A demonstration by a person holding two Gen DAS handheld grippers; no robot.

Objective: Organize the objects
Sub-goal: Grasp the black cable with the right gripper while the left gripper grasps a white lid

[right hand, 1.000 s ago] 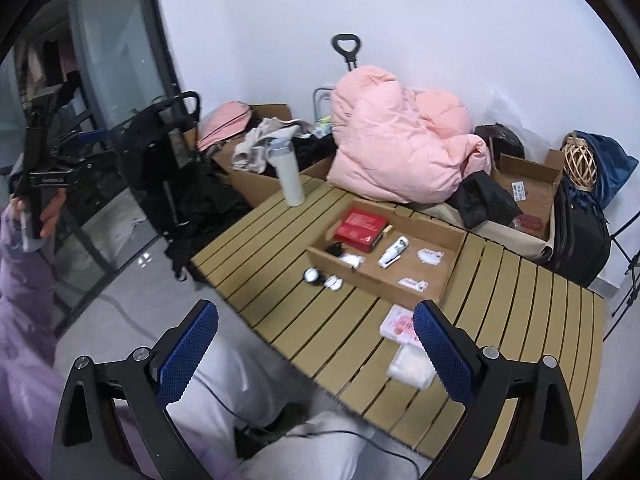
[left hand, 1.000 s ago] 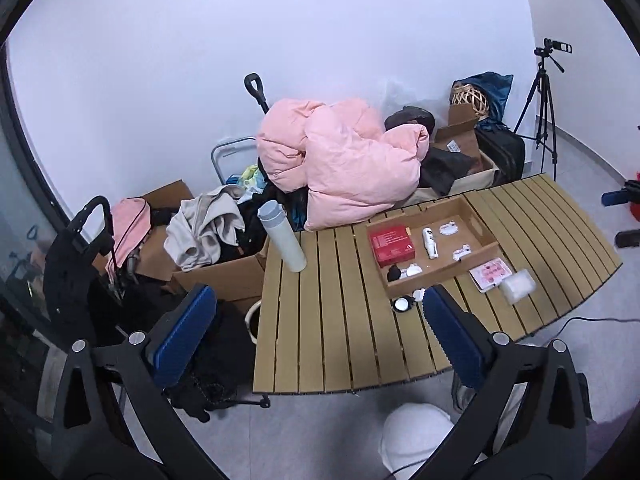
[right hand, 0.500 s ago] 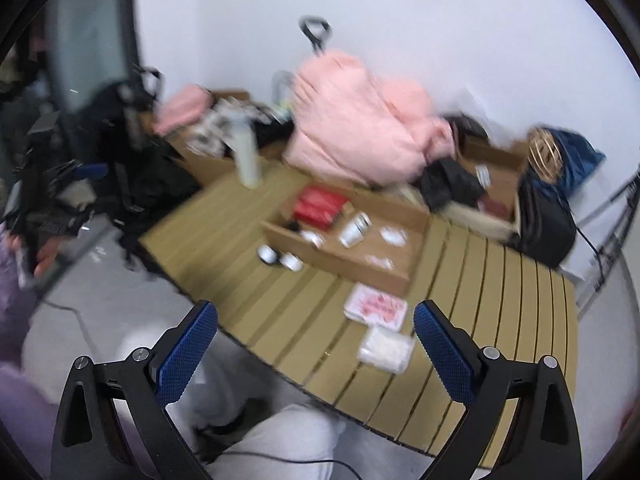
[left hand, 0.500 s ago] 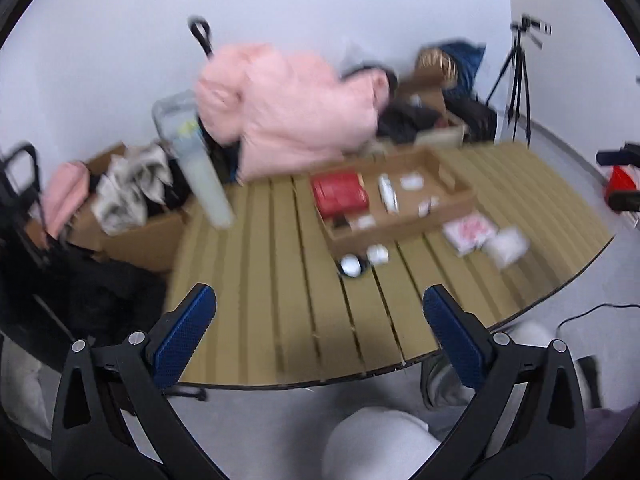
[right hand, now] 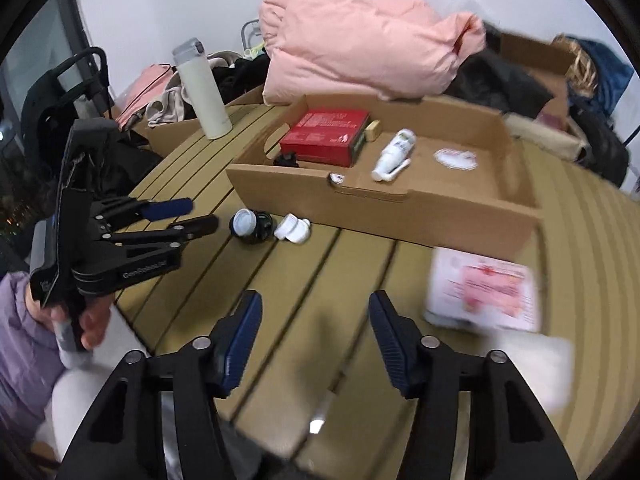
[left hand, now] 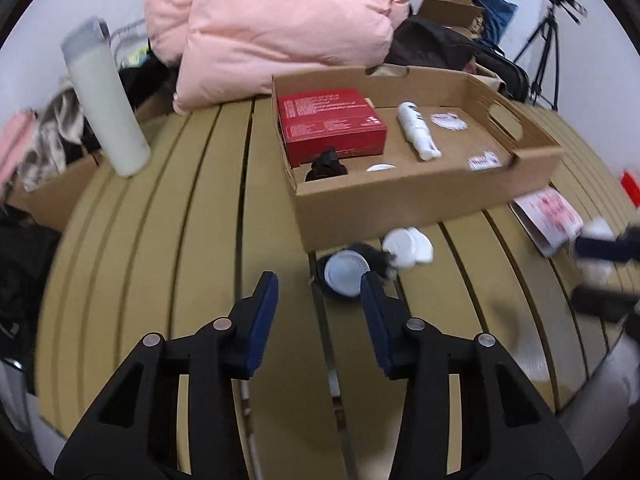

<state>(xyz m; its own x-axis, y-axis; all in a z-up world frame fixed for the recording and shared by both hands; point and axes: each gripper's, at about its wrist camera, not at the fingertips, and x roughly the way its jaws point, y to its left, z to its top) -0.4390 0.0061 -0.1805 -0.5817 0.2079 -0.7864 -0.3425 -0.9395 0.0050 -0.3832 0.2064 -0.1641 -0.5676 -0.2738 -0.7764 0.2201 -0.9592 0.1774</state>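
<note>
A cardboard tray (left hand: pixel 420 196) (right hand: pixel 384 208) on the slatted table holds a red box (left hand: pixel 332 124) (right hand: pixel 324 136), a white tube (left hand: pixel 418 130) (right hand: pixel 394 154), a small black object (left hand: pixel 326 164) and small white items. In front of the tray lie a black jar with a white lid (left hand: pixel 346 270) (right hand: pixel 250 224) and a white round piece (left hand: pixel 408 246) (right hand: pixel 294 230). My left gripper (left hand: pixel 318 300) (right hand: pixel 200 214) is open and empty, just short of the jar. My right gripper (right hand: pixel 316 320) is open and empty, low over the table. A pink packet (left hand: pixel 548 216) (right hand: pixel 488 292) lies to its right.
A tall white bottle (left hand: pixel 106 100) (right hand: pixel 202 88) stands at the table's back left. A pink duvet (left hand: pixel 272 28) (right hand: pixel 360 36) piles up behind the tray. Boxes of clothes, bags and a tripod (left hand: pixel 546 48) surround the table (left hand: pixel 180 240). A white soft pack (right hand: pixel 532 368) lies near the right front edge.
Both grippers have dropped from high above down close to the table and moved forward. The left one now sits near the black jar. The objects have not moved.
</note>
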